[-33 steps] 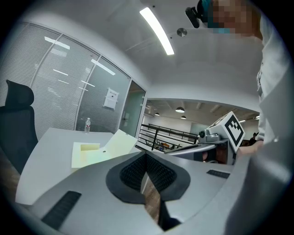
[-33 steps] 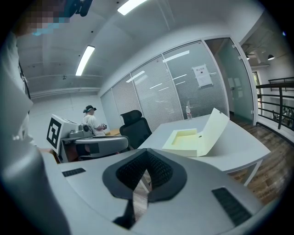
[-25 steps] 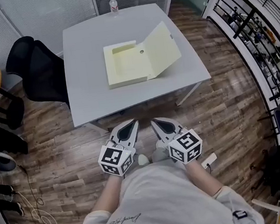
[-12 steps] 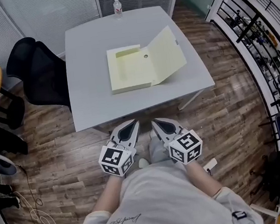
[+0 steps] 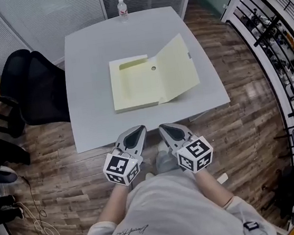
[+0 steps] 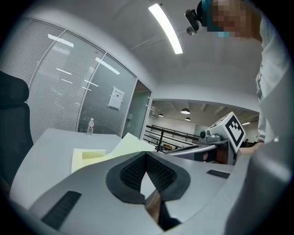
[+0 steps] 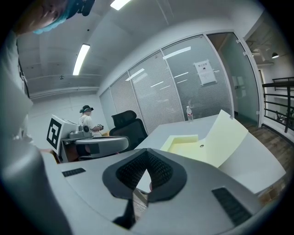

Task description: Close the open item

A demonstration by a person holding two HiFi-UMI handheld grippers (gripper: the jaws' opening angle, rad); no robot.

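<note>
Head view: yellow file box (image 5: pixel 134 85) lies open, lid (image 5: pixel 177 67) angled rightward.

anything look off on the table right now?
Only the pale yellow file box: it lies open, its lid propped at a slant on the right side. Nothing looks spilled or damaged. The water bottle stands upright at the far edge of the table.

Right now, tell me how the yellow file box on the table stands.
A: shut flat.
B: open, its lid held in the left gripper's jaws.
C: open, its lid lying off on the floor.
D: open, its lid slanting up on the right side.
D: in the head view the lid slants up from the right edge of the file box, which lies on the table with its inside showing.
</note>
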